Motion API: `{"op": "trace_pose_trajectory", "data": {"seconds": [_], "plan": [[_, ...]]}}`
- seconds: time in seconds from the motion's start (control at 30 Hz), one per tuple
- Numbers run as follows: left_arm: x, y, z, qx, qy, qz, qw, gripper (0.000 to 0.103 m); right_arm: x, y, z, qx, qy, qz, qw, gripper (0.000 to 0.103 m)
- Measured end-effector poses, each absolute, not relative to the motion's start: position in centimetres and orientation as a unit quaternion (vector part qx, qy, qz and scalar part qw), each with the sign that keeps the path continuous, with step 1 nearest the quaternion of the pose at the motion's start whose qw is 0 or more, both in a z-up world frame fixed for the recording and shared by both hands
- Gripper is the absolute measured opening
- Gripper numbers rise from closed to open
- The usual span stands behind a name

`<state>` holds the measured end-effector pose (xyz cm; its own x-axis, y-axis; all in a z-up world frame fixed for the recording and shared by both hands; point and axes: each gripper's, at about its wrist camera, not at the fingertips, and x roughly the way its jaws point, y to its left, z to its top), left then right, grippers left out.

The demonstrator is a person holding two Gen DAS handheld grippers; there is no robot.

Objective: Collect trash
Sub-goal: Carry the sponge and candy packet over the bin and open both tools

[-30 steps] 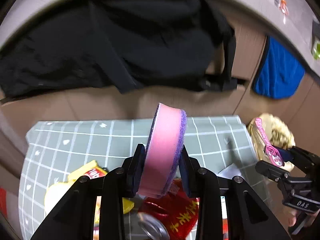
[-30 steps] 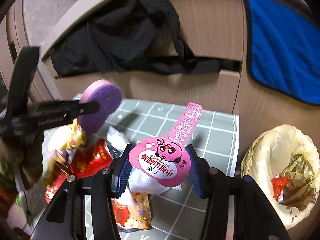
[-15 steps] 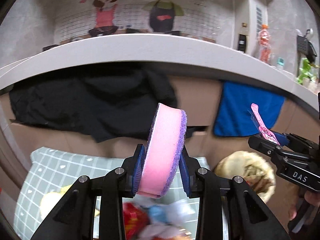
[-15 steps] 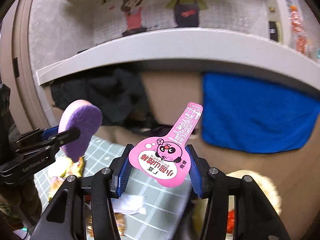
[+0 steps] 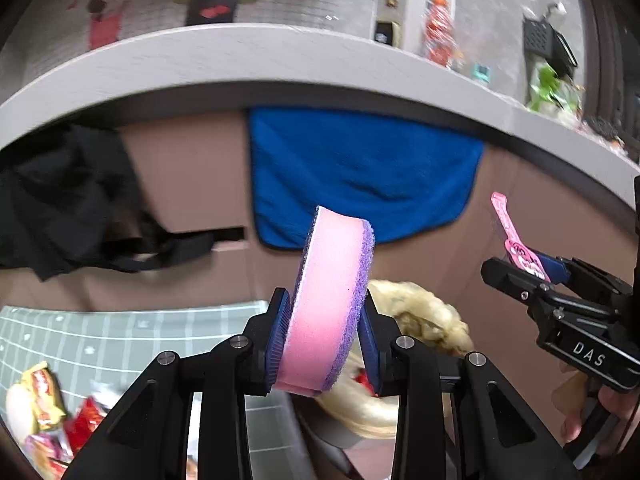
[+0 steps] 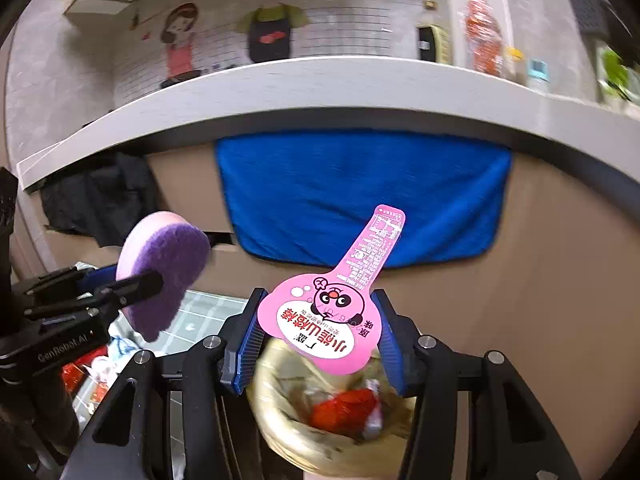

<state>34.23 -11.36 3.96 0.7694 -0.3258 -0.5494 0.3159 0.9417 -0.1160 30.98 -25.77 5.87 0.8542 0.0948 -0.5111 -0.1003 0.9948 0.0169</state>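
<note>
My left gripper (image 5: 323, 332) is shut on a round pink sponge with purple scrub faces (image 5: 330, 300), held upright in the air; it also shows in the right wrist view (image 6: 164, 272). My right gripper (image 6: 316, 344) is shut on a pink snack wrapper with a cartoon face (image 6: 332, 312), seen edge-on in the left wrist view (image 5: 516, 240). Both grippers hover over a bin lined with a yellowish bag (image 6: 288, 412) holding red trash; the bin also shows in the left wrist view (image 5: 424, 320).
A green grid mat (image 5: 120, 332) lies on the floor at left with several red and yellow wrappers (image 5: 44, 400). A blue towel (image 5: 360, 176) and a black garment (image 5: 60, 200) hang on the brown cabinet front under a grey counter (image 5: 280, 56).
Both grippers have lifted off the mat and swung right to the bin, each still holding its item. The mat and wrappers have slid to the left of view.
</note>
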Motion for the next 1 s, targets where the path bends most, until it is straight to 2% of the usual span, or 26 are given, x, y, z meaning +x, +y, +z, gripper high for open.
{"op": "trace_pose_trajectory", "data": {"seconds": [0.23,0.57,1.0], "plan": [[35.1,-15.1,2.2,-0.015,0.315,-0.183,0.931,0.034,31.0,-29.3,4.4,0.015,0.276,0.032,0.96,0.048],[36.7,-15.5,-1.1,-0.028,0.354,-0.174,0.918,0.035,32.3,-30.7,2.3,0.032,0.292,0.036,0.955,0.048],[38.9,-16.2,-2.0,-0.029,0.369,-0.197,0.908,0.035,34.4,-31.2,-0.4,0.053,0.316,0.043,0.946,0.049]]}}
